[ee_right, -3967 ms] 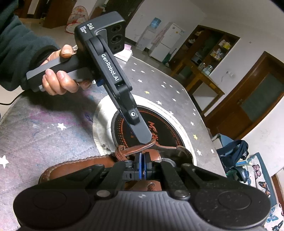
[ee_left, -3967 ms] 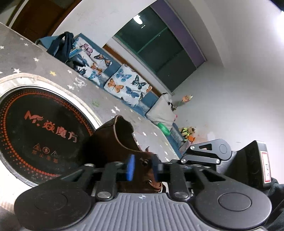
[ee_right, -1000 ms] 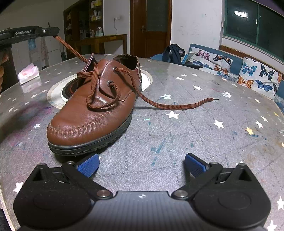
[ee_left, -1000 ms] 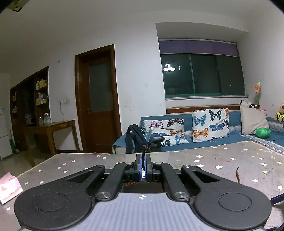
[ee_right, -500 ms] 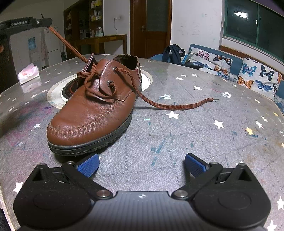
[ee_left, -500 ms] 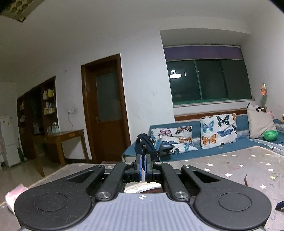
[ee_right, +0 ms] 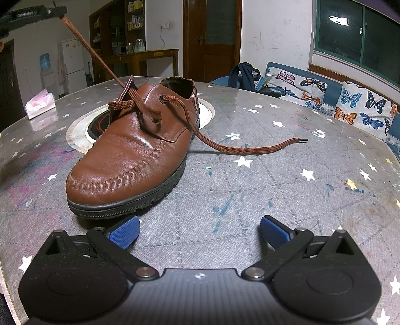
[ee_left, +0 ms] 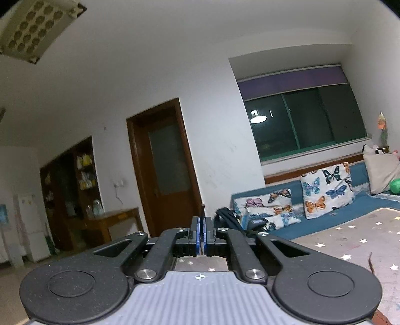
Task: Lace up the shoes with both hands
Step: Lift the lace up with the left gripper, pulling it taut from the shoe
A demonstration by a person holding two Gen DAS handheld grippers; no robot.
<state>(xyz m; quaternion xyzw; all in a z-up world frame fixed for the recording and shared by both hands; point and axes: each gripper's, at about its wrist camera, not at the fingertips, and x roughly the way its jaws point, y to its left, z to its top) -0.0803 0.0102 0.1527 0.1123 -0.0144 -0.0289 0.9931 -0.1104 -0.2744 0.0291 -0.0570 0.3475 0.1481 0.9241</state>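
On the starred table (ee_right: 250,190) sits the brown shoe (ee_right: 130,155); our left gripper (ee_right: 58,11) pinches its lace (ee_right: 100,60) taut, so we pull gently while the right gripper (ee_right: 200,235) gapes empty.

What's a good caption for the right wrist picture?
Brown shoe on a starry table, one lace pulled tight.

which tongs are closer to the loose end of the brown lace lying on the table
Right. The right tongs stand open just in front of the brown leather shoe, with the loose lace end ahead. The left tongs are raised beyond the shoe, gripping the other lace end.
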